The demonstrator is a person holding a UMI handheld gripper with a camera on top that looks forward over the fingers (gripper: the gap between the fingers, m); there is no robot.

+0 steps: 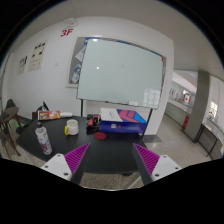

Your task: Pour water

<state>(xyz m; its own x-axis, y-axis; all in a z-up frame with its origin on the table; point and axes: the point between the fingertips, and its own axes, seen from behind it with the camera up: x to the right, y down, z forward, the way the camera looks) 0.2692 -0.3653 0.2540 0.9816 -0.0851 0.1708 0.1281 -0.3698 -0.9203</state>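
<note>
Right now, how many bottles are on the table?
1. The bottle stands on the table, ahead of the open tongs, beside the yellowish cup. Others may be hidden behind clutter.

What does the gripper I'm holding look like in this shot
The gripper shows as two black fingers reaching forward from the bottom of the view. Each carries a magenta pad with a ribbed texture on its inner face. No cables, markings, hand or sleeve show.
</note>
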